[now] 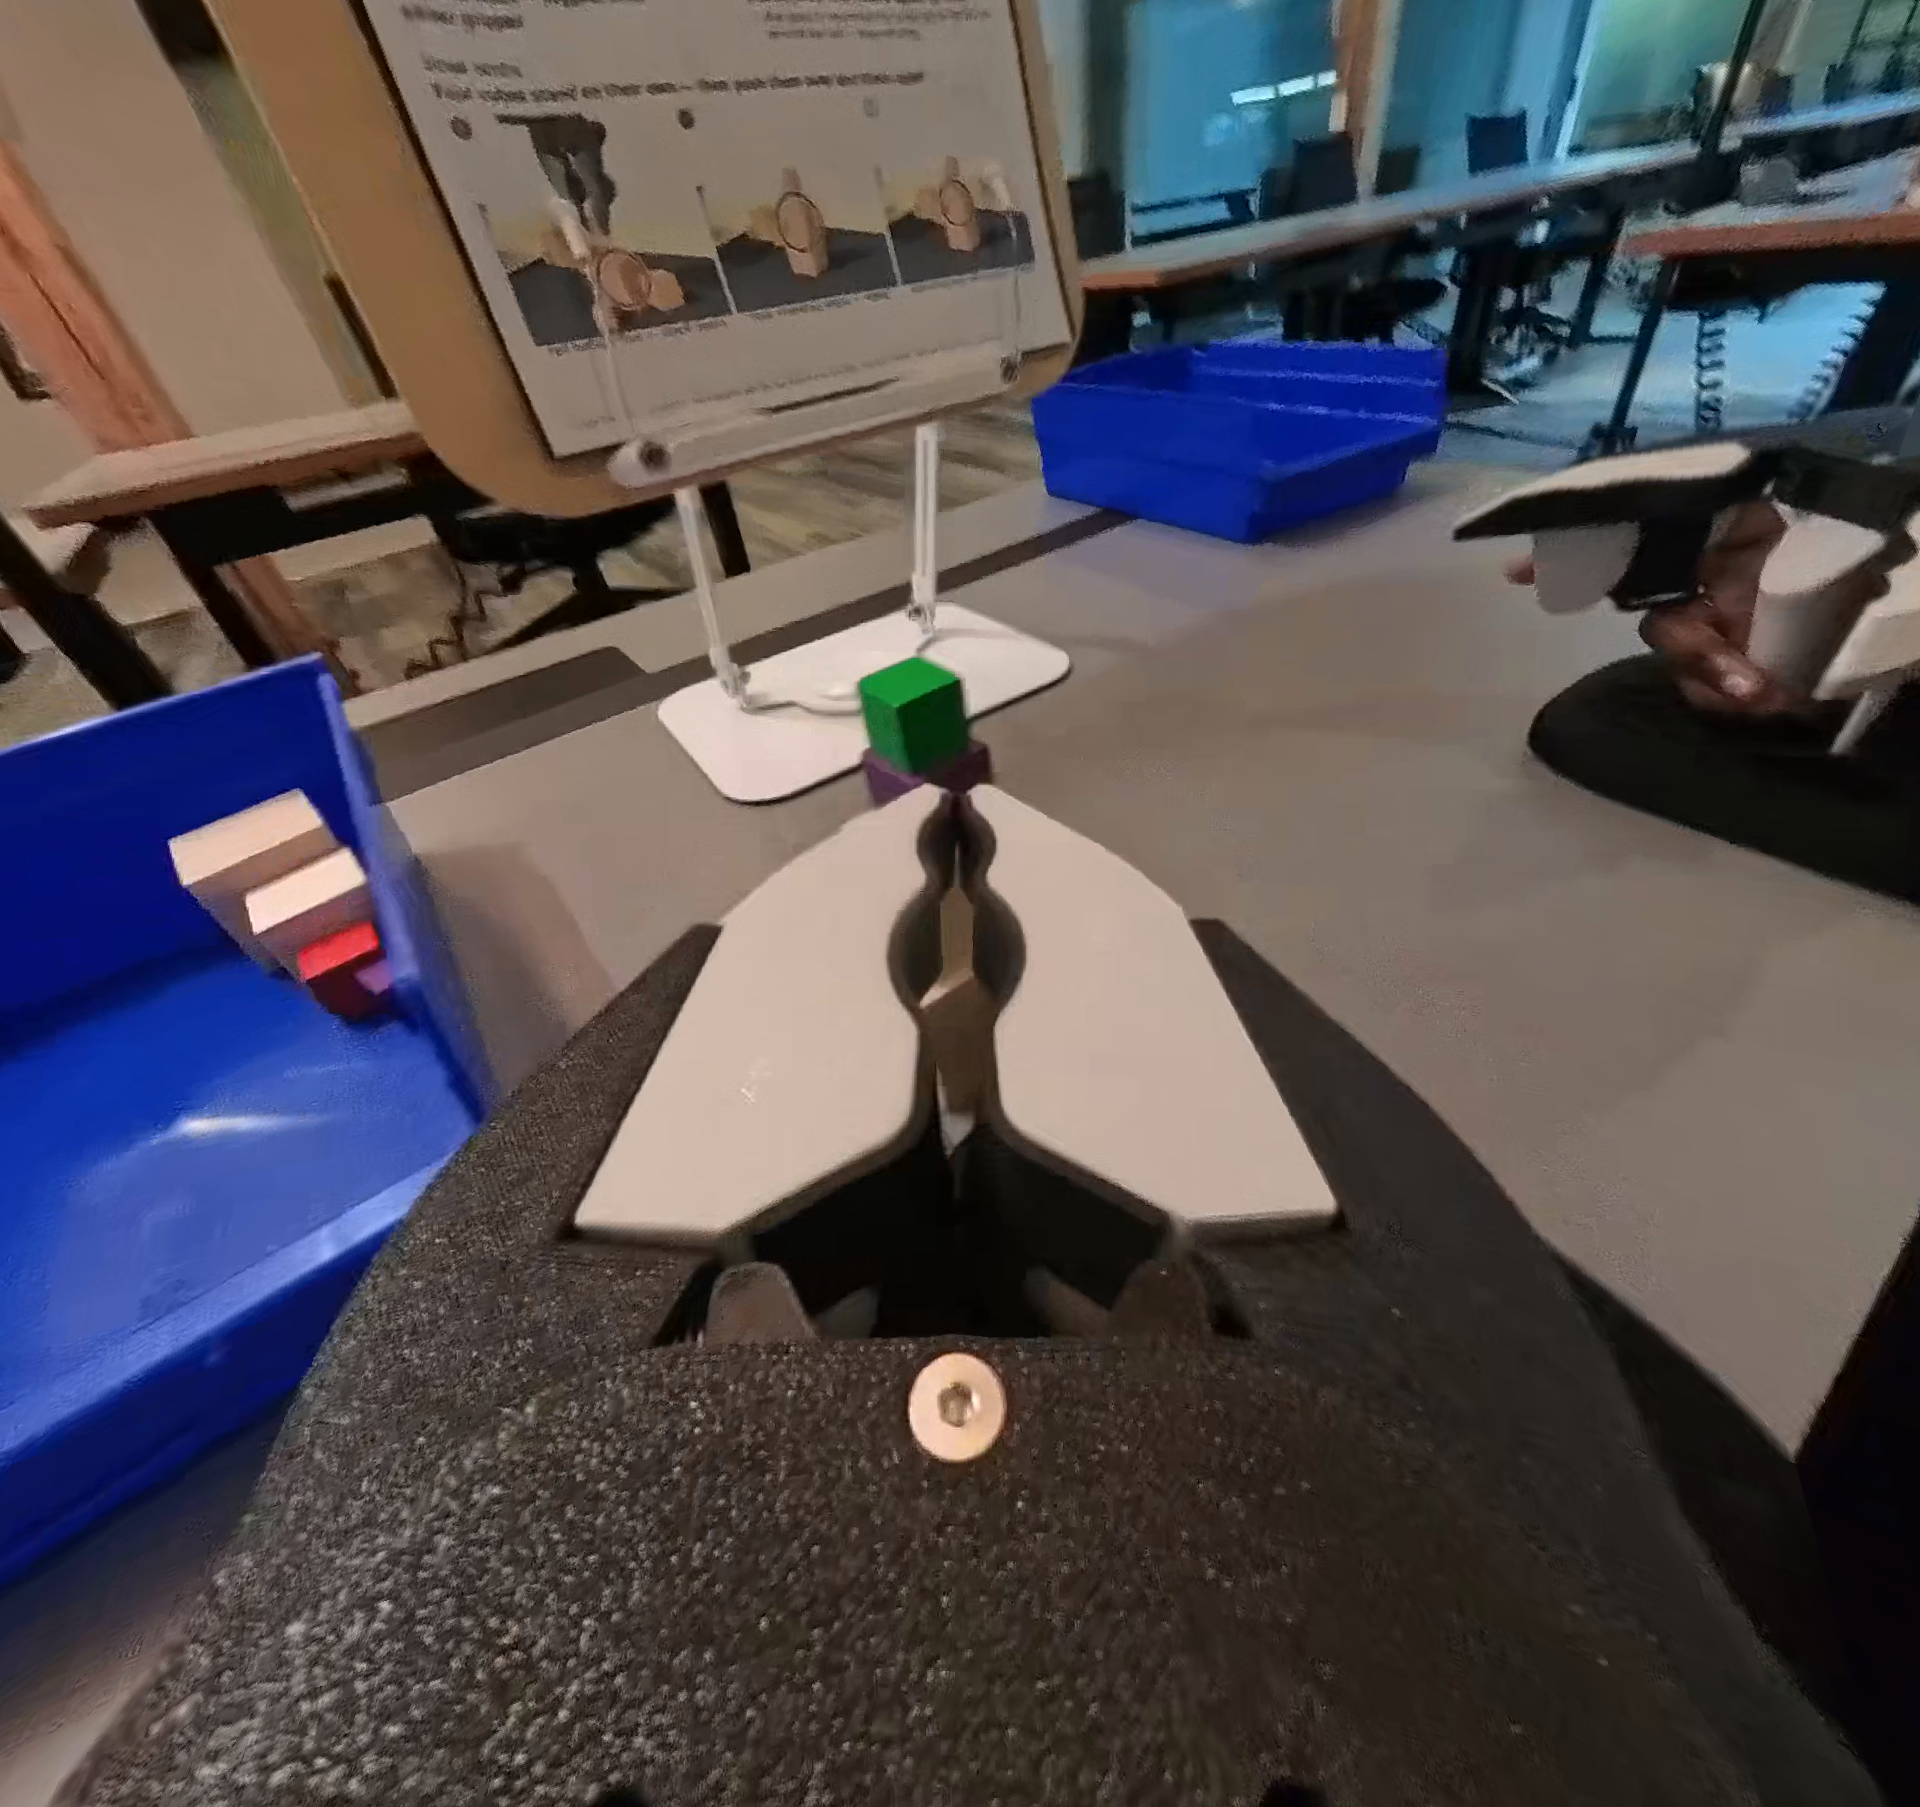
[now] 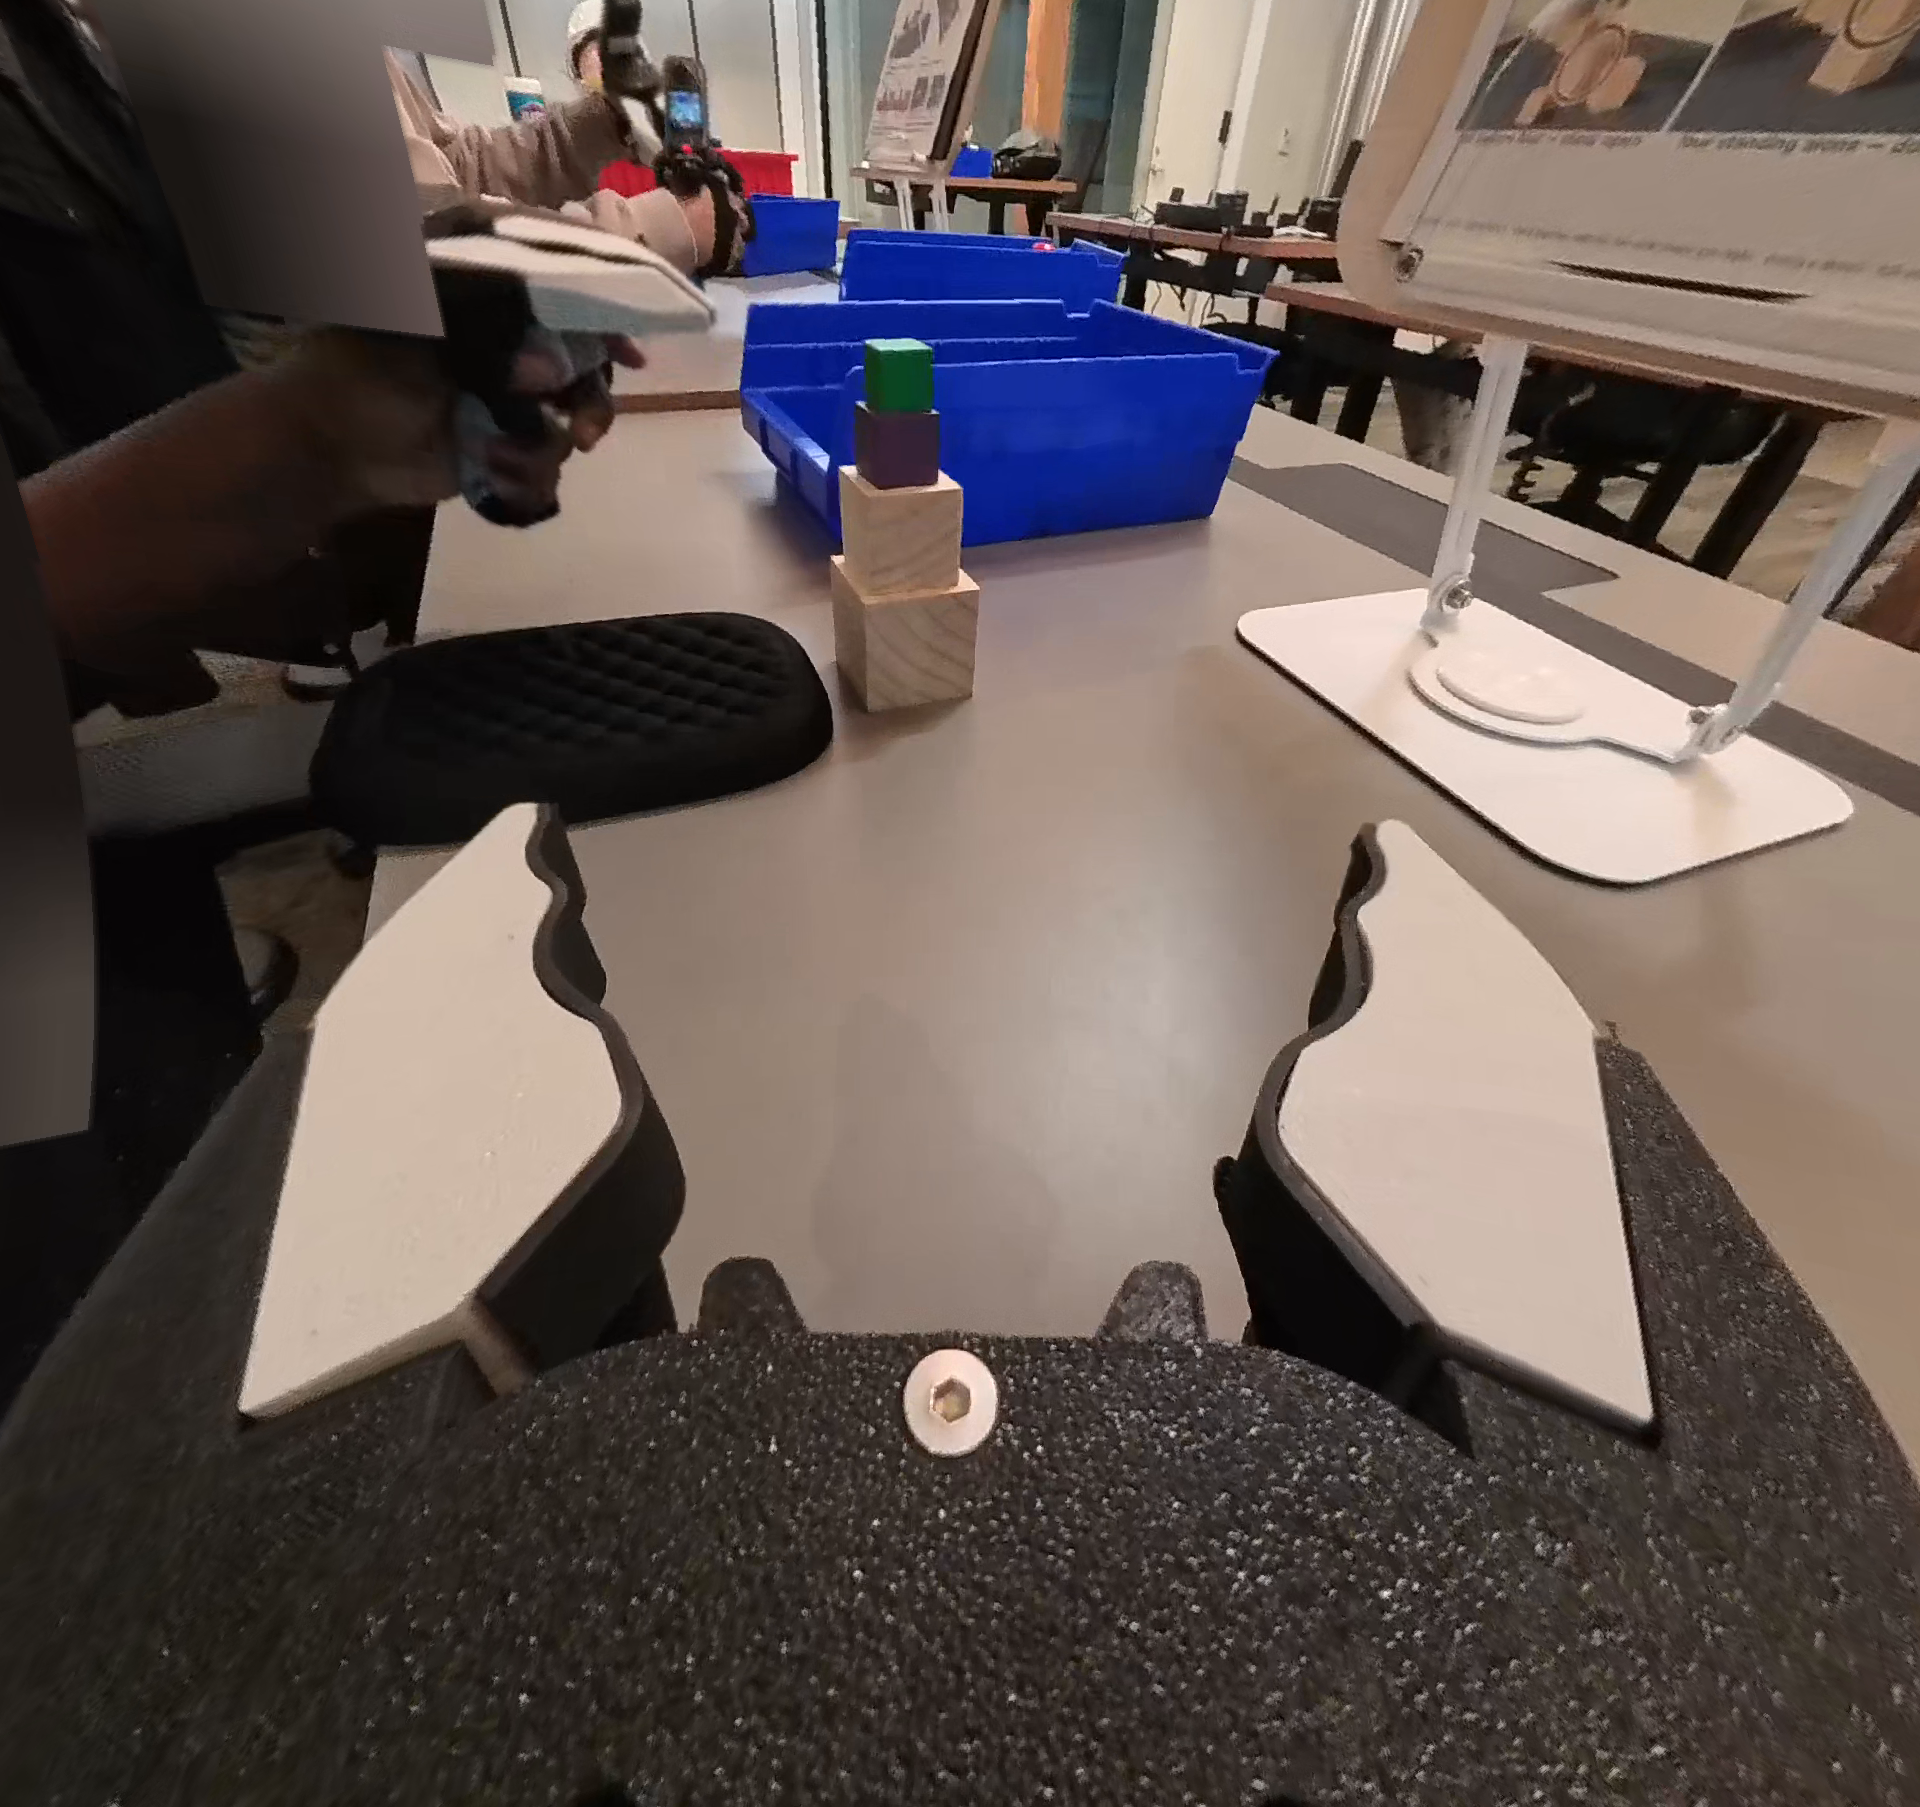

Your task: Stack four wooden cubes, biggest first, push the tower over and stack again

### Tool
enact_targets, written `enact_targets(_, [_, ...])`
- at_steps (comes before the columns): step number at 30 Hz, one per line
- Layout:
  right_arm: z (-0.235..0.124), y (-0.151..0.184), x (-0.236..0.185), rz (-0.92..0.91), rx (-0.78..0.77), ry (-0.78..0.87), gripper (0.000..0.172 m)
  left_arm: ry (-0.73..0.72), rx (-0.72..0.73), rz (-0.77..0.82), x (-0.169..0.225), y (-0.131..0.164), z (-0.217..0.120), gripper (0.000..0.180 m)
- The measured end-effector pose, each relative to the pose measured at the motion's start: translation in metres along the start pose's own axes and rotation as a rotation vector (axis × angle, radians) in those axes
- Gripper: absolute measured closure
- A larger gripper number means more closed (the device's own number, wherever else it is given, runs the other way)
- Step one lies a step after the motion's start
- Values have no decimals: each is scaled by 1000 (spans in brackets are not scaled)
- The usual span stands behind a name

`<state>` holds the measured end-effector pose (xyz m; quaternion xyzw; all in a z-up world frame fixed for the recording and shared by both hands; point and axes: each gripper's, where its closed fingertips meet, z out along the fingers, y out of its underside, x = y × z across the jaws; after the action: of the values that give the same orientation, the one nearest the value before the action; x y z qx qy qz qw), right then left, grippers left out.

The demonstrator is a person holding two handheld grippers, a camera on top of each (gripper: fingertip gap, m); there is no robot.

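A four-cube tower point(image 2: 902, 521), green cube point(image 2: 900, 375) on top, stands on the grey table point(image 2: 1039, 926). Near the tower, the left gripper point(image 1: 954, 801) is pressed together on nothing. Farther off, the right gripper point(image 2: 956, 853) is spread wide over bare tabletop.

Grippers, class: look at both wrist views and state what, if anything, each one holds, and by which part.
Nothing is held. The left gripper is closed on nothing, short of the block tower. The right gripper is wide open above the bare table.

Grey table point(image 2: 1039, 926) bears block stack point(image 2: 902, 552), bins point(image 2: 1091, 448), seemingly a stand point(image 2: 1558, 760).
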<state>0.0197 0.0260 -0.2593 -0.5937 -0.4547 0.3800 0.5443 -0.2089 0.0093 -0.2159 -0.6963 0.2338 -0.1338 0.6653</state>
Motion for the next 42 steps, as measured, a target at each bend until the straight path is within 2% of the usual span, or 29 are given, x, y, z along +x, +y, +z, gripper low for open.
enact_targets(3, [0,0,1,5,2,7,40,50,-165,32,-19,18,1,180])
enact_targets(7, [-2,-2,1,0,21,10,45,85,-357,83,-34,49,18,180])
enact_targets(11, [-2,-2,0,-10,27,15,48,77,-479,151,-43,77,36,180])
enact_targets(19, [-4,-4,3,15,49,16,55,137,-514,153,-37,93,54,180])
enact_targets(42, [-4,-4,3,15,52,18,58,181,-479,174,-21,82,67,180])
